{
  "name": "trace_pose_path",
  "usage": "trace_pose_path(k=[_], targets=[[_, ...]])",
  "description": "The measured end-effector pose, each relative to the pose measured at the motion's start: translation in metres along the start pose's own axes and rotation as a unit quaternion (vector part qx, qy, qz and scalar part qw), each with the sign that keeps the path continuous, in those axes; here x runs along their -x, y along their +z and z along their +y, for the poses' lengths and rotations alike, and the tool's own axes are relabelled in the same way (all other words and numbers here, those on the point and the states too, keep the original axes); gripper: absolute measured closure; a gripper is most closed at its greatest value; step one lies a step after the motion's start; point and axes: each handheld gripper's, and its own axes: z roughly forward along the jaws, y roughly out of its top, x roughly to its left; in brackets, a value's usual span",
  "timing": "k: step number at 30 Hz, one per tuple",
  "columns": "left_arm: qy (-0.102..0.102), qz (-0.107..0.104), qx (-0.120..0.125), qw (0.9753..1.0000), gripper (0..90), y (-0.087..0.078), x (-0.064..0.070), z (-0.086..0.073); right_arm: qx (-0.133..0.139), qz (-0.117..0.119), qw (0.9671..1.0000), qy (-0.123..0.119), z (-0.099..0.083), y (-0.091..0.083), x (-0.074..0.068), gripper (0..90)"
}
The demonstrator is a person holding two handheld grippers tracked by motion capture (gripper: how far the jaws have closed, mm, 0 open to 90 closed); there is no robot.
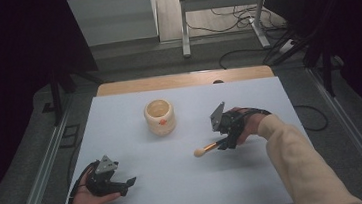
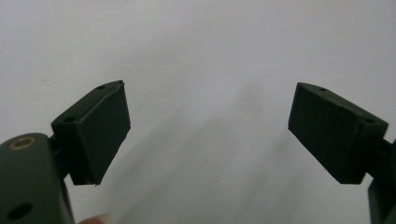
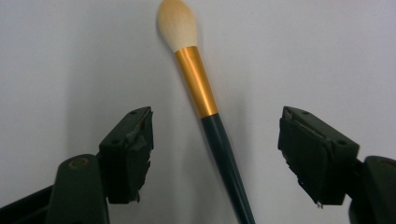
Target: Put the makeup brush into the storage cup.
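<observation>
A: Right gripper [image 3: 215, 154]: jaws wide apart, straddling the dark handle of the makeup brush [image 3: 201, 100]. In the right gripper view neither pad touches the handle; there is bare table on both sides of it.

B: So no grip yet?

A: None. The brush lies flat on the white table [image 1: 176, 183], bristle head pointing away from the gripper, gold ferrule just ahead of the jaws. In the high view the right gripper [image 1: 223, 143] sits over the handle end, and the pale bristle tip of the brush [image 1: 205, 150] pokes out toward the table's middle.

B: Left side?

A: Left gripper [image 2: 208, 135]: jaws also spread, nothing between them, plain table beneath. In the high view it rests at the near left of the table [image 1: 126, 181], well apart from the brush.

B: And the cup?

A: The cream holder [image 1: 160, 117] stands upright near the table's centre, beyond the brush. I cannot tell what, if anything, is inside.

B: Progress estimate?

A: Early. Judging by the layout, the brush probably goes into the holder. The approach looks done; closing on the handle, lifting, carrying and dropping it in are all left.
</observation>
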Motion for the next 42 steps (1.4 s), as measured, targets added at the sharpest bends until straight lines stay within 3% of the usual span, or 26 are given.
trace_pose_path(k=[18, 26, 35, 42], targets=[[0.001, 0.0, 0.0, 1.0, 13.4, 0.0, 0.0, 0.0, -0.035, 0.033, 0.9988, -0.011, 0.007, 0.019, 0.005, 40.0], [0.0, 0.0, 0.0, 1.0, 13.4, 0.0, -0.001, 0.0, -0.038, 0.037, 0.9985, -0.015, 0.006, 0.022, 0.008, 50.8], [0.0, 0.0, 0.0, 1.0, 13.4, 0.0, -0.001, -0.001, -0.056, 0.06, 0.9965, -0.015, 0.006, 0.027, 0.011, 60.7], [-0.002, 0.0, -0.002, 1.0, 13.4, 0.0, -0.001, -0.001, -0.064, 0.058, 0.9958, -0.031, 0.009, 0.027, 0.014, 69.4]])
